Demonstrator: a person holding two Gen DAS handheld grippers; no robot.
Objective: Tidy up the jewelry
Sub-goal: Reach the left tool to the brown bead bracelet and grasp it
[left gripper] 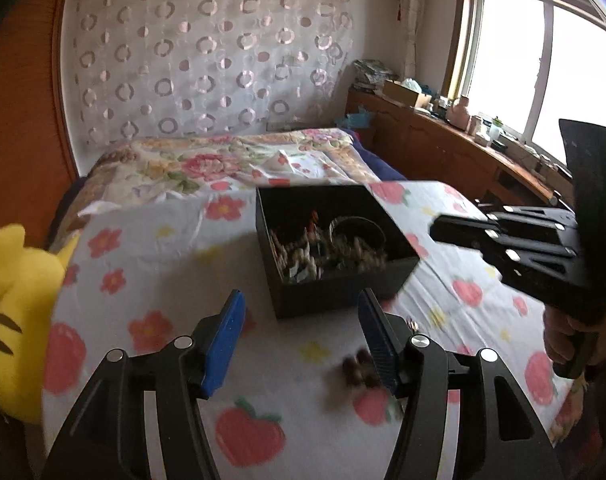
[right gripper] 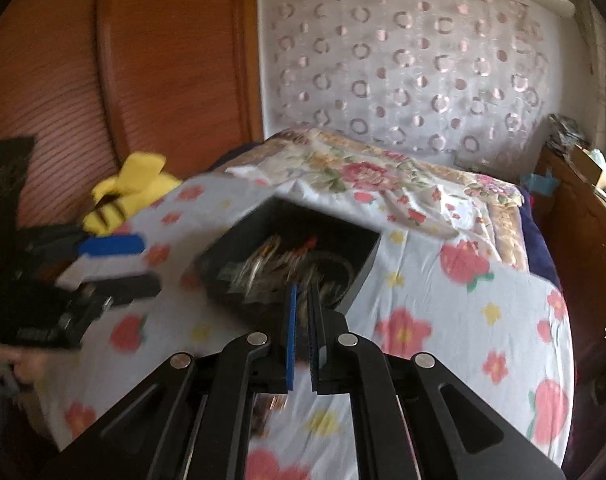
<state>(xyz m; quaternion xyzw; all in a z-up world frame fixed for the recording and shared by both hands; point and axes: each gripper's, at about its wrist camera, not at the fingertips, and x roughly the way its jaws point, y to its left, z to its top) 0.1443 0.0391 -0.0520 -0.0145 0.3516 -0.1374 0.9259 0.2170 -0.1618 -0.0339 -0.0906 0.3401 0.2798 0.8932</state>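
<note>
Left gripper: fingers spread, beads beside the right one. Right gripper: fingers nearly pressed together, black box just ahead.

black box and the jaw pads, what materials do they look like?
Black box: matte black, thin straight walls with crisp corners and no gloss, probably rigid cardboard or plastic; blur leaves it open. Left gripper pads: saturated blue, dull finish, look like rubber or soft plastic; the right gripper pads show a fine ribbed texture on metal-pinned black arms.
</note>
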